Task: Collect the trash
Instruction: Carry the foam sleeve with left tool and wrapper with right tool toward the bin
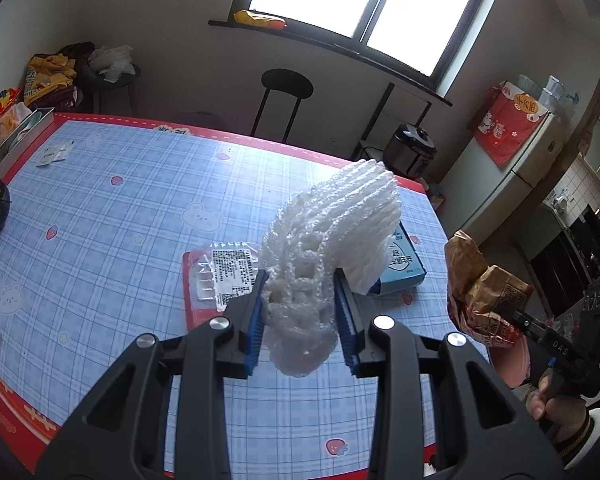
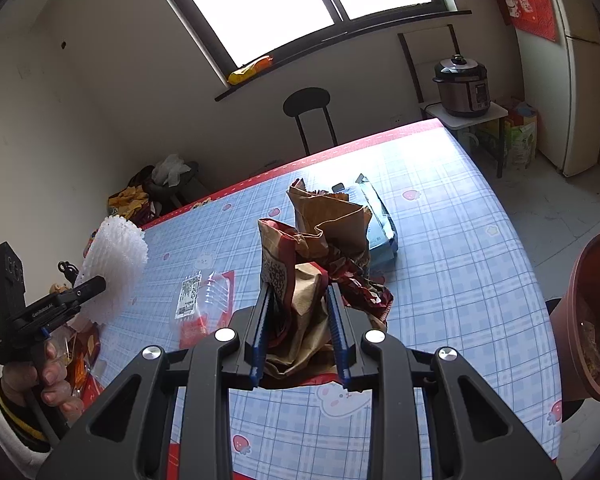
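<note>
My left gripper (image 1: 302, 284) is shut on a white foam fruit net (image 1: 332, 232) and holds it above the table; the net also shows in the right wrist view (image 2: 116, 264). My right gripper (image 2: 298, 300) is shut on a crumpled brown and red paper bag (image 2: 312, 264), also seen at the right edge of the left wrist view (image 1: 480, 288). A clear plastic tray with a label on a red card (image 1: 216, 280) lies on the table. A light blue box (image 1: 404, 264) lies behind the net.
The table has a blue checked cloth with a red border (image 1: 100, 208). A brown bin (image 2: 592, 316) stands off the table's right edge. A black stool (image 1: 286, 84), a rice cooker (image 2: 462, 84) and a fridge (image 2: 572, 80) stand beyond. Small wrappers (image 1: 54, 156) lie far left.
</note>
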Available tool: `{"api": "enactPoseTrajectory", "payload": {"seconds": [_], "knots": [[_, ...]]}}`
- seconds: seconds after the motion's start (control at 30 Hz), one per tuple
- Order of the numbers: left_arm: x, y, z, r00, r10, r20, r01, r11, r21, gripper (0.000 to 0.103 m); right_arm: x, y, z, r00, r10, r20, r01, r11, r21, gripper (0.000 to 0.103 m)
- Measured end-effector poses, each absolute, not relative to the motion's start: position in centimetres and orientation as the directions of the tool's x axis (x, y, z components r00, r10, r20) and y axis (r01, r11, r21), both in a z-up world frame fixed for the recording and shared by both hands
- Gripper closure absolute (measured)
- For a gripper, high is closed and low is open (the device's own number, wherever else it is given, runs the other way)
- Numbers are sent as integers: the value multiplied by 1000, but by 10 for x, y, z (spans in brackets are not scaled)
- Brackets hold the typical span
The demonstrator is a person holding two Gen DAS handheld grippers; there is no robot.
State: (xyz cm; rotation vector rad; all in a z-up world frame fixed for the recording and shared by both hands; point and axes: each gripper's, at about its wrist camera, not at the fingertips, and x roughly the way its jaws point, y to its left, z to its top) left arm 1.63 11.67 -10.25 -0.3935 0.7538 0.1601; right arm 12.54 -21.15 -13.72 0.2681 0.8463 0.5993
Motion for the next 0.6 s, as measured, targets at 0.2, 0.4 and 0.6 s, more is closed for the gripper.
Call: {"api": "enactPoseTrajectory", "payload": {"seconds": [0.2,0.4,0.6], "knots": [[32,70,-96,712,-18,-702,-238,934,-266,69,118,-254,-138,535,595,-600,-367,803,469,76],[54,8,-102,696,-87,-712,-171,944,-283,69,117,-326,-146,586,532,-612,-275,840,467,76],[75,-58,-100,692,-155,-705,-83,953,-292,69,119,-415,-162,644,421,-639,-132,883,450,76]]}}
